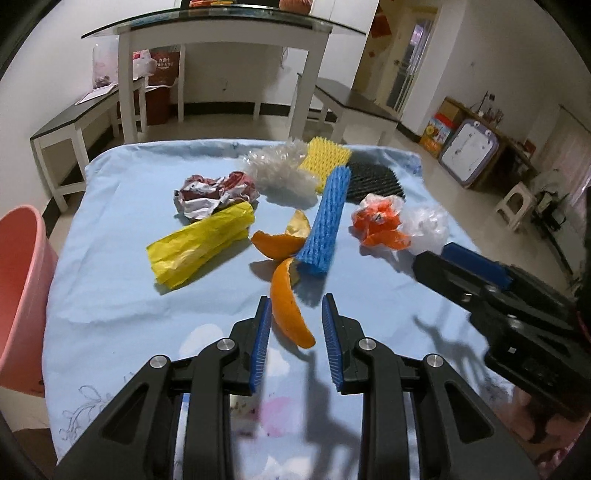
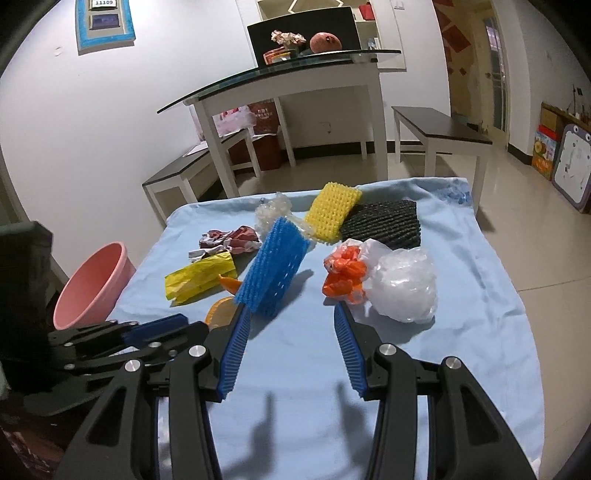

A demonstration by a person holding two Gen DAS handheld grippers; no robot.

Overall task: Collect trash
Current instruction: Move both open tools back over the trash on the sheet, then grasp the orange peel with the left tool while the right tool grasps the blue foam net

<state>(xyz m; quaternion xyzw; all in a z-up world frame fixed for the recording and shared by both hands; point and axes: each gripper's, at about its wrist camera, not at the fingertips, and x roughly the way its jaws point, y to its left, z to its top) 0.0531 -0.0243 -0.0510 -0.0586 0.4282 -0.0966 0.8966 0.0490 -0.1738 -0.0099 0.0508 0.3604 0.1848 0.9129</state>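
Trash lies scattered on a table under a light-blue cloth [image 1: 110, 295]. My left gripper [image 1: 295, 299] is open low over the near side, with a curved orange peel [image 1: 291, 314] lying on the cloth between its fingertips, not pressed. Beyond it lie a blue foam net [image 1: 325, 225], more peel [image 1: 277, 242], a yellow bag [image 1: 199, 247] and crumpled red-white paper [image 1: 214, 195]. My right gripper [image 2: 290, 310] is open and holds nothing. The blue foam net [image 2: 273, 266] lies just past its left finger, an orange-white bag [image 2: 343, 273] and clear plastic [image 2: 402, 288] past its right.
A pink bin [image 1: 22, 295] stands on the floor off the table's left edge. At the table's far side lie bubble plastic [image 1: 280, 170], a yellow foam net [image 1: 325, 158] and a black foam net [image 1: 373, 181]. A glass-topped table [image 1: 221, 26] and benches stand behind.
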